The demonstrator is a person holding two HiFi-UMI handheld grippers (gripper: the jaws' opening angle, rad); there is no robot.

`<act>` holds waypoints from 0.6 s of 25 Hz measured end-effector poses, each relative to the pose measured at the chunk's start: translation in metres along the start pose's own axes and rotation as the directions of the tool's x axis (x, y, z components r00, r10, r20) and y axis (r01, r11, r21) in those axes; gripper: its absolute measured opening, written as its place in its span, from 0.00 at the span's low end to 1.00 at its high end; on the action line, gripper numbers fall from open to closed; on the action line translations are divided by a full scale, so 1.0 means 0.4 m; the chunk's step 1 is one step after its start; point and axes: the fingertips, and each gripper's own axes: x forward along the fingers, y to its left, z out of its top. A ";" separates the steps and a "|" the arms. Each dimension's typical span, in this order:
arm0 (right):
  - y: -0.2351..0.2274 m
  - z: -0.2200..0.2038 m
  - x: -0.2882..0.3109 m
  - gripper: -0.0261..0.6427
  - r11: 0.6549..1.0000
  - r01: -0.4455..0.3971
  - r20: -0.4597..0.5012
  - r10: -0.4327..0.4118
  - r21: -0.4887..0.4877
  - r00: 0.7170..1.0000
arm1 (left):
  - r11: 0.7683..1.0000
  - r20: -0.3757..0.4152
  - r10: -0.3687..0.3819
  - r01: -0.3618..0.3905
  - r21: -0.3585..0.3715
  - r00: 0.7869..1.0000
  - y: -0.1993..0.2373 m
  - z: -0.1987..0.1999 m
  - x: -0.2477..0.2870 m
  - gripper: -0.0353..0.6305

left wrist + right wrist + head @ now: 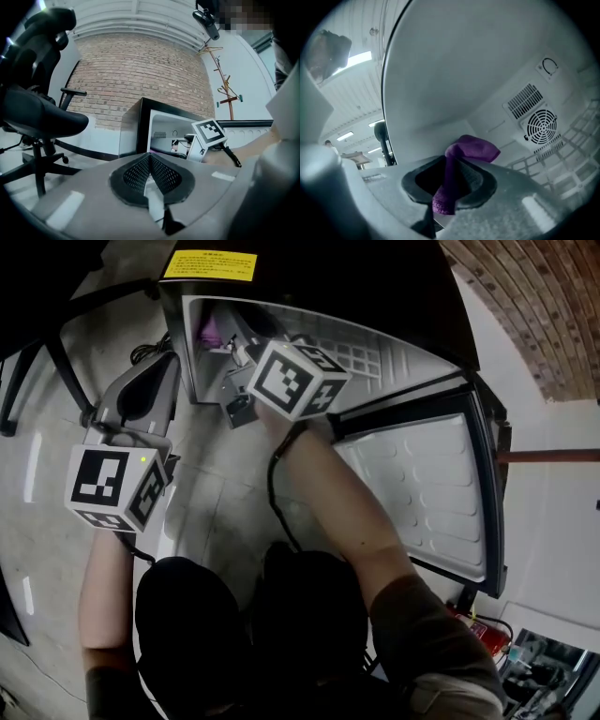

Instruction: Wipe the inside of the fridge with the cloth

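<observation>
A small black fridge [309,296] lies open, its white inside facing me and its door [422,493] swung out to the right. My right gripper [449,185] reaches inside it, shut on a purple cloth [471,147] whose bunched end presses against the white inner wall [454,70]. From the head view the purple cloth [210,331] shows at the fridge's left inner corner, beyond the right gripper [246,381]. My left gripper [150,180] stays outside, left of the fridge, jaws shut with nothing between them. In the left gripper view the fridge [154,129] stands ahead.
A fan grille [541,125] and a wire shelf [562,154] sit on the fridge's back and right inside. A black office chair [35,117] stands to the left on the pale floor. A brick wall [136,70] rises behind the fridge. A coat stand [226,89] is at the right.
</observation>
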 end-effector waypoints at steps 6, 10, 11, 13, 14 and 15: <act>-0.035 -0.076 0.024 0.11 0.981 0.092 -0.160 -0.120 -0.172 0.980 | 1.000 -0.048 -0.014 0.015 0.020 0.999 -0.003 -0.062 -0.002 0.08; -0.070 -0.116 0.025 0.11 0.970 0.138 -0.244 -0.186 -0.201 0.952 | 1.000 -0.078 -0.020 0.019 -0.016 0.997 -0.006 -0.096 0.006 0.08; -0.081 -0.124 0.022 0.11 0.966 0.153 -0.260 -0.205 -0.208 0.944 | 1.000 -0.086 -0.024 0.023 -0.018 0.996 -0.011 -0.103 0.009 0.08; -0.097 -0.132 0.014 0.11 0.959 0.176 -0.277 -0.234 -0.221 0.932 | 1.000 -0.098 -0.030 0.029 -0.008 0.995 -0.017 -0.114 0.015 0.08; -0.099 -0.127 0.008 0.11 0.959 0.180 -0.266 -0.236 -0.217 0.935 | 0.999 -0.103 -0.036 0.035 -0.005 0.994 -0.022 -0.117 0.017 0.08; -0.095 -0.113 0.002 0.11 0.962 0.177 -0.242 -0.226 -0.208 0.944 | 0.999 -0.106 -0.043 0.043 -0.004 0.993 -0.028 -0.117 0.020 0.08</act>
